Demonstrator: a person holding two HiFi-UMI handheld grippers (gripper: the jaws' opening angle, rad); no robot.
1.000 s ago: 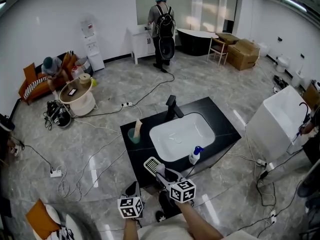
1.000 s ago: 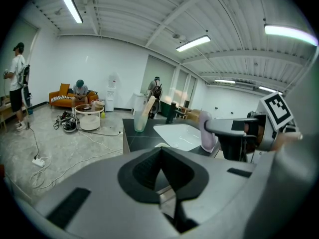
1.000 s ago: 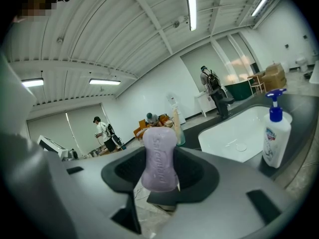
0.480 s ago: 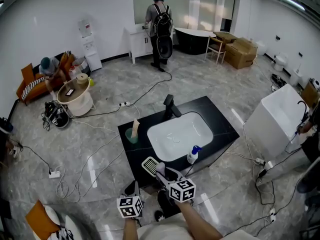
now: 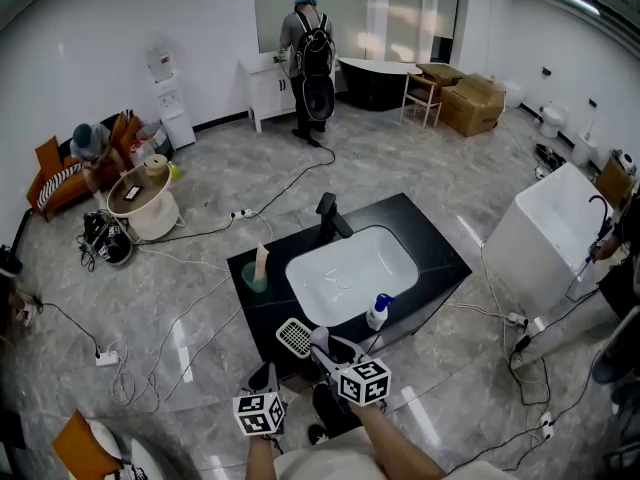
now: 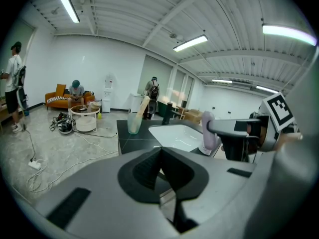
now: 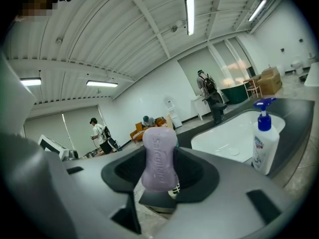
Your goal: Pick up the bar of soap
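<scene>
A pale purple bar of soap (image 7: 159,156) stands upright between the jaws of my right gripper (image 7: 160,177), which is shut on it. In the left gripper view the same soap (image 6: 208,132) shows at the right, held above the counter's near edge. In the head view my right gripper (image 5: 326,344) hangs over the front of the black counter (image 5: 430,240), beside a white slotted soap dish (image 5: 293,337). My left gripper (image 5: 267,376) stays lower, in front of the counter; in its own view the left gripper (image 6: 160,166) has its jaws together with nothing between them.
A white basin (image 5: 350,271) is set in the counter with a black tap (image 5: 330,218) behind it. A white pump bottle (image 5: 377,311) stands at the front rim, a green cup (image 5: 256,274) at the left. Cables cross the floor; people stand and sit further back.
The head view has shifted, so the counter sits slightly left and higher in it. Both grippers keep their places and the soap stays in the right jaws.
</scene>
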